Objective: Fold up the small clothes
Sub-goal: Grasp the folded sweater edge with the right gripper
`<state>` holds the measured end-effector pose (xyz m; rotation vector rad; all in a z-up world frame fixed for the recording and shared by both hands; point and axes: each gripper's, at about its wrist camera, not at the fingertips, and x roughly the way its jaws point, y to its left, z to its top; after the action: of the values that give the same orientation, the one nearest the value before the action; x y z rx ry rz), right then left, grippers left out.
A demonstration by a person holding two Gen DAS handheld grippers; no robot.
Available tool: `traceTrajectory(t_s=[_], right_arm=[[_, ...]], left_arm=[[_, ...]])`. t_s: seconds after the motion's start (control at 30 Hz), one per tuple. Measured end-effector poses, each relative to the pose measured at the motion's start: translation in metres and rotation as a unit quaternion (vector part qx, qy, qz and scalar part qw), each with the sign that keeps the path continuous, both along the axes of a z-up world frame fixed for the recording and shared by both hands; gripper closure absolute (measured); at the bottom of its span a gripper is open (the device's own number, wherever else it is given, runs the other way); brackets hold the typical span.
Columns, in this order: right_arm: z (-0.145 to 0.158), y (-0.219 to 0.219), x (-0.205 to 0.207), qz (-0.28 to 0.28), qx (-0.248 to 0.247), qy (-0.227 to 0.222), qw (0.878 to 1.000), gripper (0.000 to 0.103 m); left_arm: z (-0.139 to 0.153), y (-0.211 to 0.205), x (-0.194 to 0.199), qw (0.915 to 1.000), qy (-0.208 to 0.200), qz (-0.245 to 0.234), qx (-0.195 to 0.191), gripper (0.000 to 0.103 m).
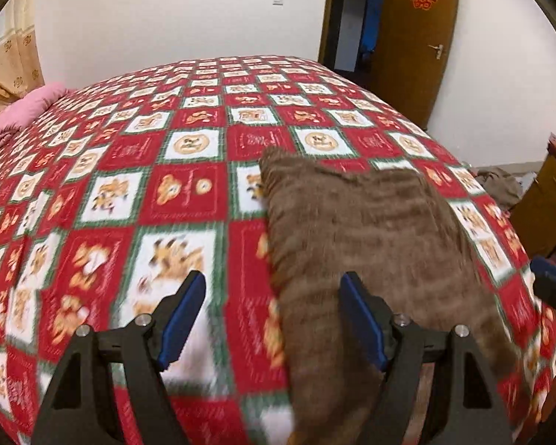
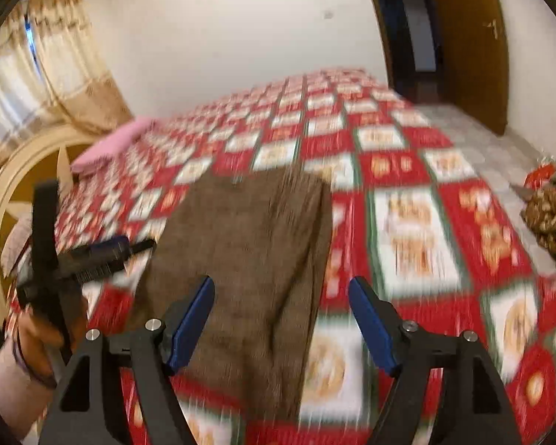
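- Left wrist view first: the left gripper (image 1: 272, 319) hangs over the bed with its two blue-padded fingers (image 1: 181, 319) spread wide and nothing pinched between them
- Under that gripper's right finger lies the brown garment (image 1: 367, 230), a ribbed, fuzzy piece spread flat on the bedspread (image 1: 129, 193), its near end running out of the frame at the bottom
- That bedspread is a red, white and green patchwork of squares and covers the whole bed
- At the far right edge of the same view a bit of the right gripper (image 1: 554, 289) pokes in, black with a blue pad, beside the garment's right border
- Right wrist view: the right gripper (image 2: 281, 319) is let go, jaws standing well apart, the brown garment lying below and between them but not pressed by either pad
- From this side the garment looks like a long strip, narrower at the far end, lying lengthways away from the camera
- A hand (image 2: 44, 337) at the left edge holds the left gripper's black frame, just beside the garment's left border
- Both views are smeared with motion blur, so finer folds in the cloth cannot be made out
- A pink blanket (image 1: 22, 111) sits at the far left corner of the bed, well apart from the garment
- Behind the bed stands a brown door (image 1: 411, 37) and, at the left, a pale curtain (image 2: 48, 74)
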<state>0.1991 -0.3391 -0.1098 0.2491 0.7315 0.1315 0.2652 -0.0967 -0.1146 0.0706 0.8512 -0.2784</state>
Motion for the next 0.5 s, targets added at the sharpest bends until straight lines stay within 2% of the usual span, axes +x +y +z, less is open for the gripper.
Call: traceTrajectory(t_s=[0.07,0.1,0.13,0.23,0.33,0.4,0.5], right_arm=[[-0.003,0.008,0.030,0.009,-0.034,0.007,0.999,0.056],[-0.009,0.012,0.049,0.012,-0.056,0.022,0.998,0.088],[-0.014,0.014,0.060,0.014,-0.065,0.029,0.997,0.094],[-0.029,0.024,0.088,0.023,-0.096,0.028,0.995,0.094],[-0.054,0.030,0.114,0.042,-0.113,0.060,0.991,0.094],[-0.057,0.029,0.124,0.039,-0.114,0.055,0.991,0.096],[-0.058,0.023,0.135,0.031,-0.094,0.063,0.993,0.098]], left_arm=[[-0.007,-0.006,0.012,0.9999,0.001,0.013,0.007,0.026],[-0.013,-0.009,0.017,0.9996,0.006,0.023,0.015,0.026],[-0.019,-0.010,0.019,0.9994,0.011,0.029,0.018,0.026],[-0.027,-0.010,0.017,0.9990,0.003,0.041,0.014,0.023],[-0.027,-0.018,0.011,0.9980,-0.028,0.031,0.048,0.022],[-0.026,-0.021,0.010,0.9972,-0.035,0.029,0.059,0.022],[-0.027,-0.020,0.014,0.9976,-0.034,0.030,0.052,0.022]])
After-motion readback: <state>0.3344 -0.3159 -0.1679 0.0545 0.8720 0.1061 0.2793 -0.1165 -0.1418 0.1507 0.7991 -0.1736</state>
